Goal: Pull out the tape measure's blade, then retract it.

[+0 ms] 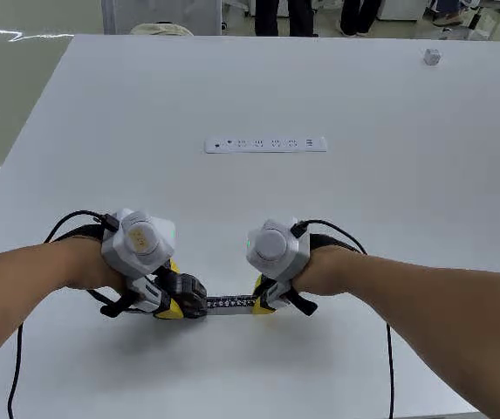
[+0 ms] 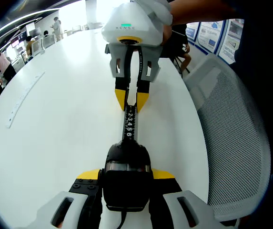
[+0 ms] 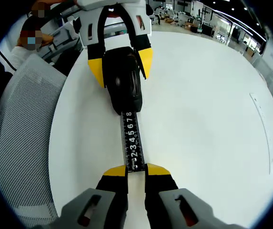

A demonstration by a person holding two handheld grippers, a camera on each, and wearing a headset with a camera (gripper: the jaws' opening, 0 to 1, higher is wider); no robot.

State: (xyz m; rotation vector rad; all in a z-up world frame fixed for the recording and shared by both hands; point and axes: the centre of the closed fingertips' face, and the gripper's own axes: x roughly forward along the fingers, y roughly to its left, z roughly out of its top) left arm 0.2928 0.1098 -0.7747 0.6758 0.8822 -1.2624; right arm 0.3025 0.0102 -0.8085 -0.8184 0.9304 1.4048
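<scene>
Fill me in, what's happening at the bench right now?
A person is working a tape measure with two handheld grippers over a white table. The left gripper is shut on the black case, and the right gripper pinches the tip of the blade. A short numbered stretch is out between them; whether it's going out or back can't be told.

Tape blade point(image 3: 131, 140): numbers 2 to 8 in right gripper view, 2 to 6 in left.

Bare tabletop point(image 1: 363, 201) on all sides, power strip point(image 1: 265, 144) farther ahead, mesh chair point(image 2: 236, 124) at near edge
</scene>
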